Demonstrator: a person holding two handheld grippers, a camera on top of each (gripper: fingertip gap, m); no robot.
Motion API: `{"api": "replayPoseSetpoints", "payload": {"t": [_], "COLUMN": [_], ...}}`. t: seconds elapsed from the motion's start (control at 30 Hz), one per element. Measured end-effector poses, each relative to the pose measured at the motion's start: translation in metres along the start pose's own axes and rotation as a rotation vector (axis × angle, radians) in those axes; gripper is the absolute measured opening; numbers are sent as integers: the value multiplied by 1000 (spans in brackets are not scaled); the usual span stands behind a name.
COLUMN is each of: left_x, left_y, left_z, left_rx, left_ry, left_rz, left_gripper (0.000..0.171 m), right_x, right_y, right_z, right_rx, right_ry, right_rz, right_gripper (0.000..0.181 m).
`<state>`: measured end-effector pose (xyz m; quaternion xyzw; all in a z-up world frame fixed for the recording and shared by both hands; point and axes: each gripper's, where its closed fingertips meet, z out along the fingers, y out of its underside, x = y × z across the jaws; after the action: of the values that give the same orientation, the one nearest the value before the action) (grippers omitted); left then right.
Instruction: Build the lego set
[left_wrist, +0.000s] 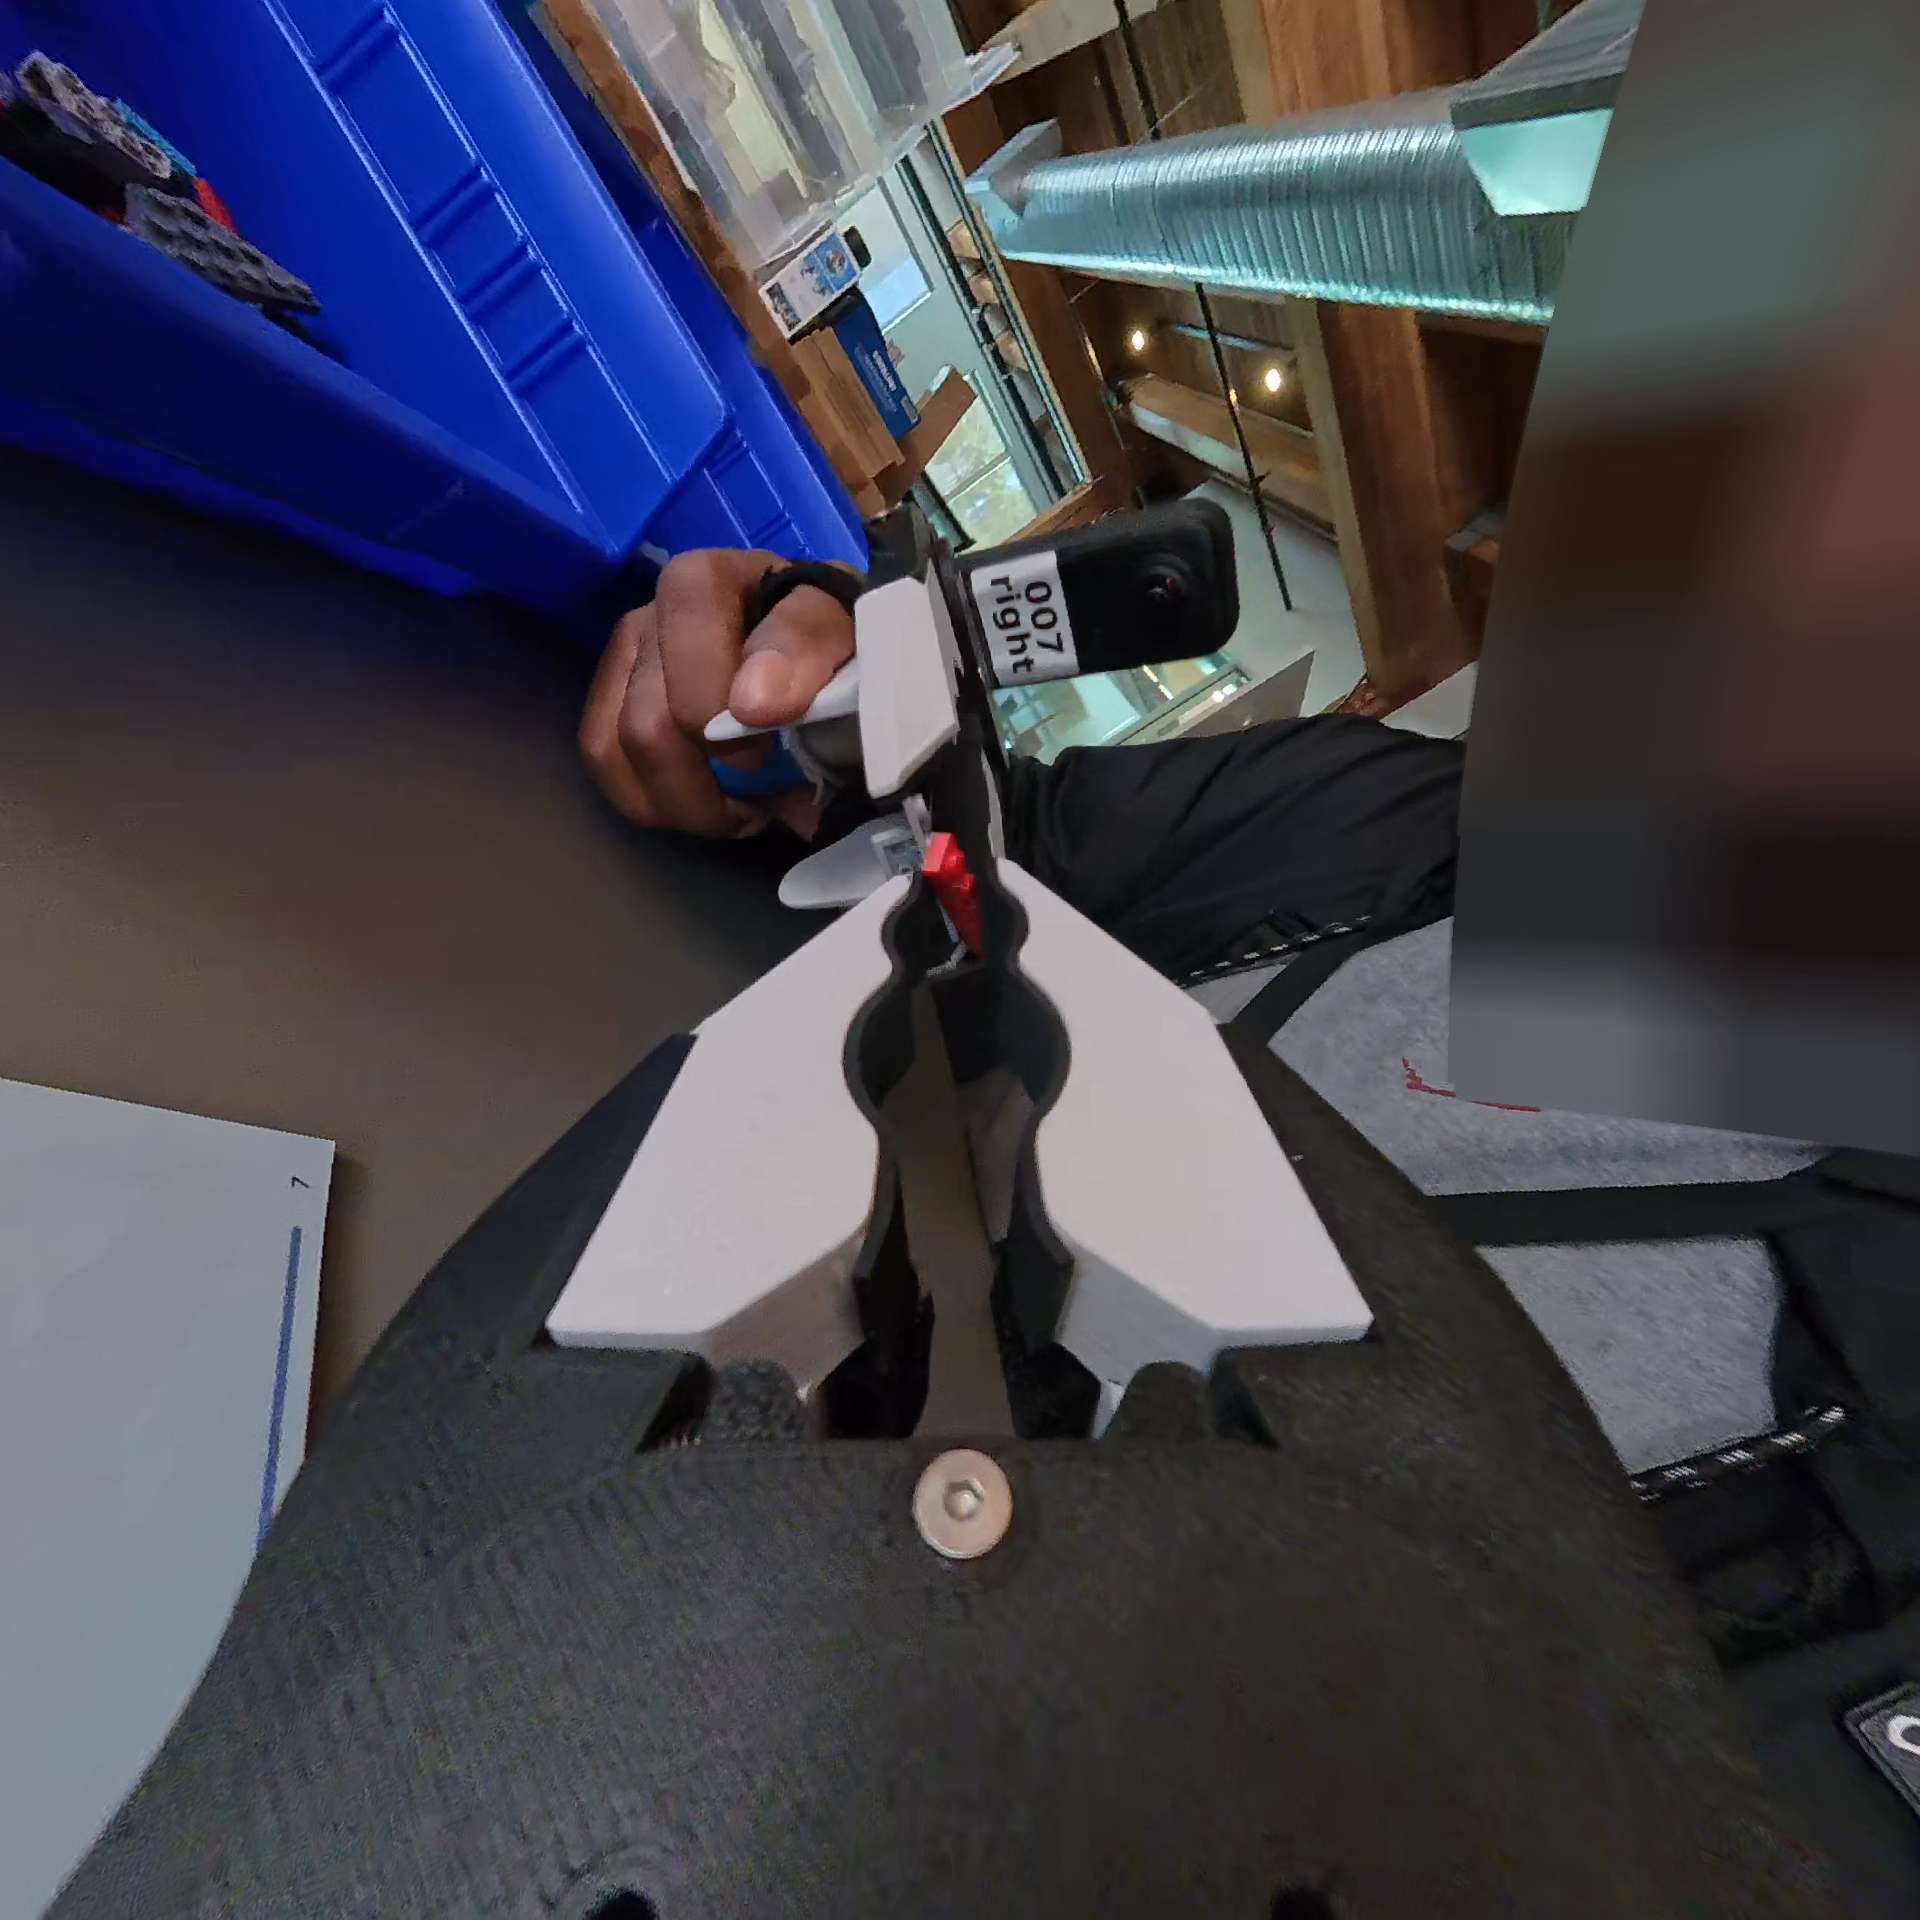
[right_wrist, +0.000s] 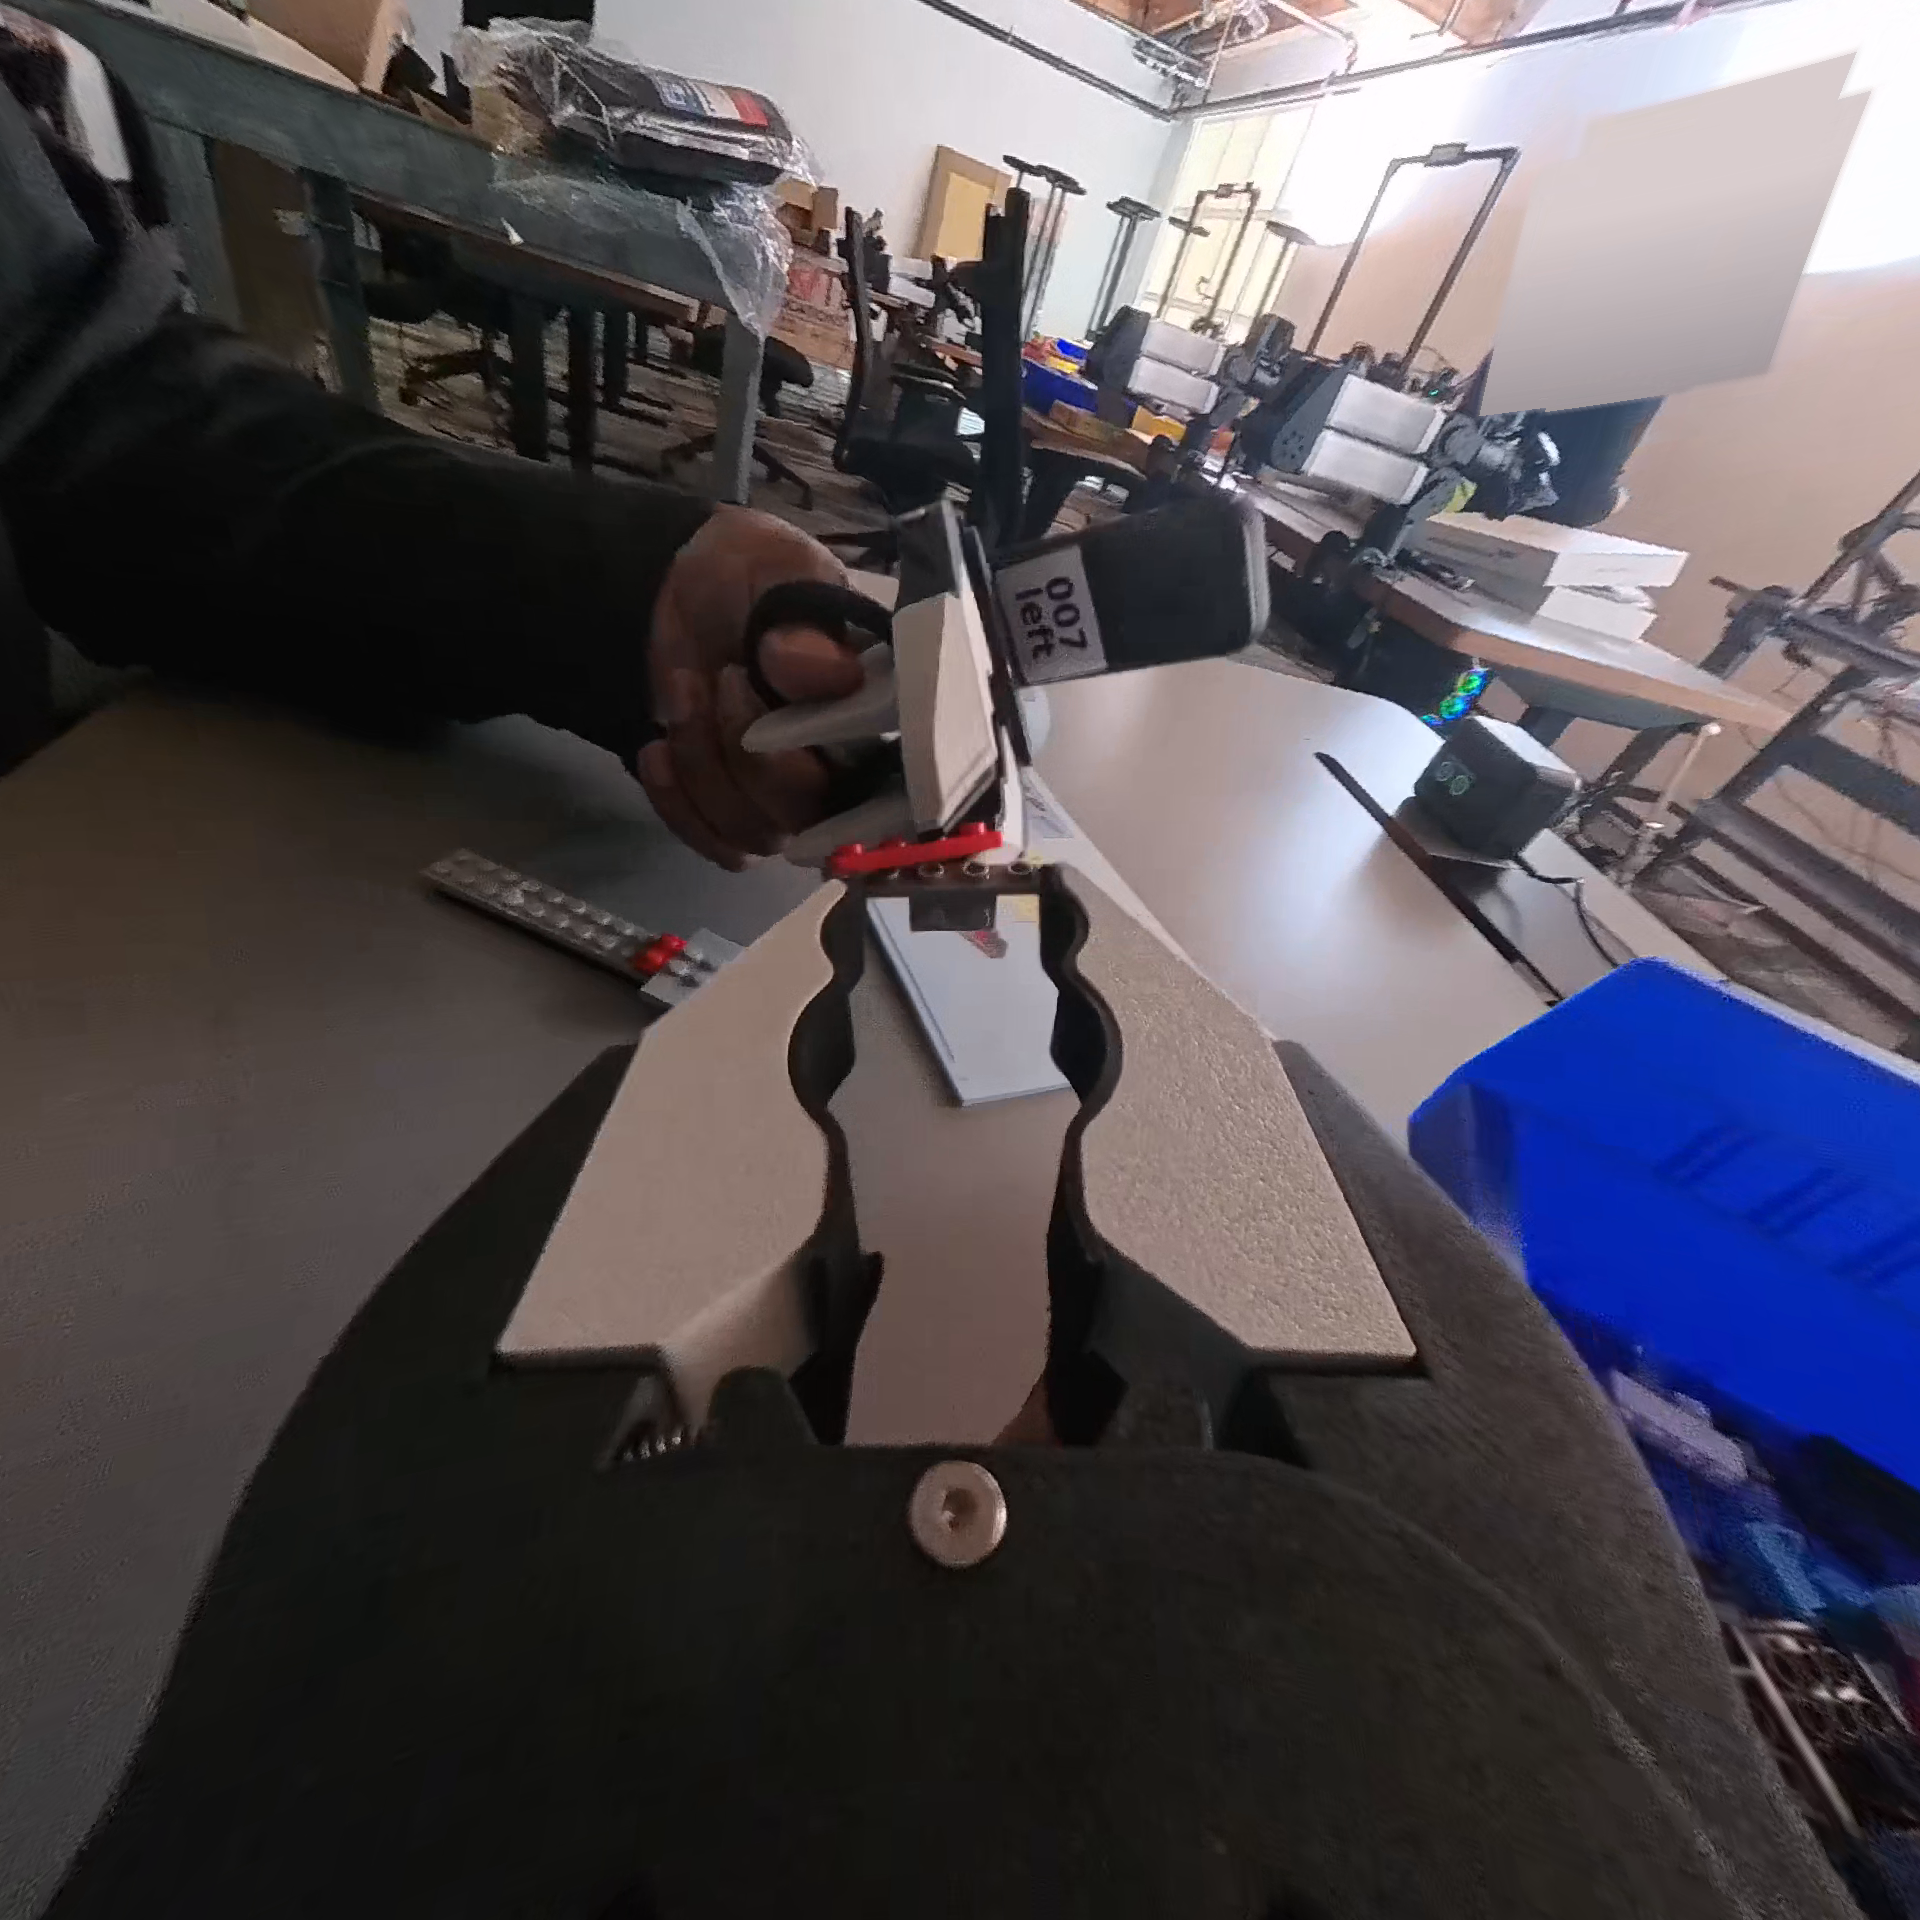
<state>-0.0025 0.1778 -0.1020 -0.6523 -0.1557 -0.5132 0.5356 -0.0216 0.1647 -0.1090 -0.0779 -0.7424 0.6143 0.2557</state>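
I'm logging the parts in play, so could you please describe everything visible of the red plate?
The red plate is a thin, glossy plastic Lego strip with one row of studs. It is held in the air, roughly level, clamped in the left gripper, lying just above a grey plate that the right gripper holds. Whether they touch is unclear.

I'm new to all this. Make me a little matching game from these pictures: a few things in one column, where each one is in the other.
Things:
1. red plate
2. dark grey plate
3. long grey plate
4. blue bin

Places:
A. lying flat on the table
B. held by the right tool
C. at the right edge of the right wrist view
D. held by the left tool

Pairs: 1-D, 2-B, 3-A, 4-C
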Motion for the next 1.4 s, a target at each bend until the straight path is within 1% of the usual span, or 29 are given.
{"api": "replayPoseSetpoints", "payload": {"t": [0.2,0.47,0.83,1.03,1.4], "left_x": [-6,-18,-23,-23,-17], "left_y": [6,9,7,2,-14], "left_z": [-2,-4,-4,-4,-3], "left_rx": [-50,-76,-56,-19,123], "left_ry": [-74,-167,-198,-188,-63], "left_rz": [18,24,6,-12,-120], "left_gripper": [8,10,11,11,9], "right_x": [-8,-9,-7,-3,12], "right_y": [7,17,20,19,10], "right_z": [2,7,8,9,7], "right_rx": [-40,-99,-116,-116,-75], "right_ry": [-55,-51,-32,2,127], "right_rz": [13,6,-3,-11,-61], "right_gripper": [37,37,37,37,37]}}
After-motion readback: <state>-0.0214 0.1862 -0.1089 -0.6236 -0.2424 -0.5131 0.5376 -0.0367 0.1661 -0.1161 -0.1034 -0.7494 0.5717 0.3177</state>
